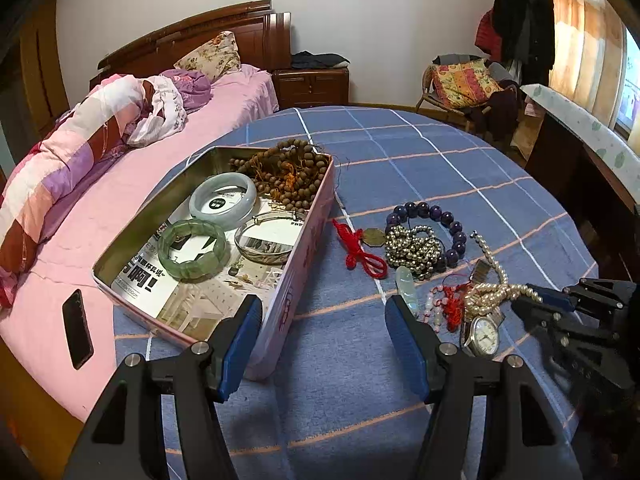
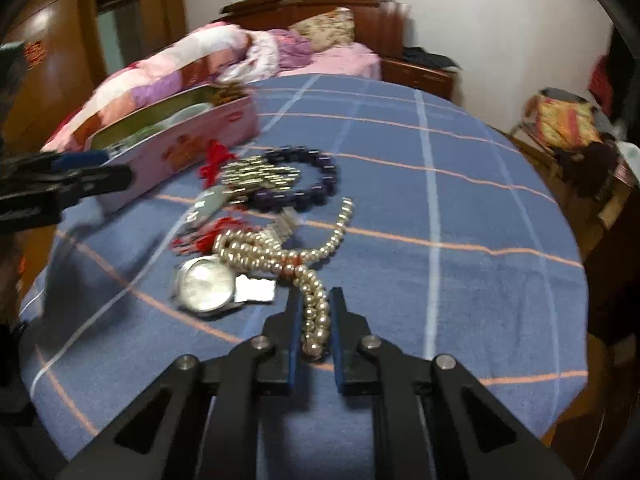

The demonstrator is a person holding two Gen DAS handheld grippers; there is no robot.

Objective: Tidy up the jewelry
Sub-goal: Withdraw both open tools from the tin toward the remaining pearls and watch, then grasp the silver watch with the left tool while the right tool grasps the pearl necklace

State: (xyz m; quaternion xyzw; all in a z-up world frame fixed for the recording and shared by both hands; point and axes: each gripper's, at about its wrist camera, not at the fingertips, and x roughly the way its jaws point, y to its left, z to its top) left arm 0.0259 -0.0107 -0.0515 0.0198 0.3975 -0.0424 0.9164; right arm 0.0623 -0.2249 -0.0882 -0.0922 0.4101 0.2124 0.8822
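My right gripper [image 2: 317, 306] is shut on the near end of a pearl necklace [image 2: 256, 252], which lies on the blue checked cloth [image 2: 460, 200] beside a wristwatch [image 2: 206, 286]. The left wrist view shows that gripper [image 1: 528, 298] at the pearls [image 1: 488, 292]. My left gripper [image 1: 324, 308] is open and holds nothing, level with the near right corner of the pink tin [image 1: 316, 216]. Inside the tin lie wooden beads [image 1: 288, 172], a pale jade bangle [image 1: 222, 179], a green bracelet [image 1: 166, 246] and a silver bangle [image 1: 260, 254]. Purple beads [image 1: 436, 210], silver beads [image 1: 412, 246] and a red knotted cord [image 1: 356, 248] lie loose between tin and watch.
A black phone [image 1: 77, 328] lies on the pink bed [image 1: 120, 200] left of the round table. A chair with cushions [image 1: 460, 80] and a dark desk [image 1: 580, 168] stand beyond the table's far right edge.
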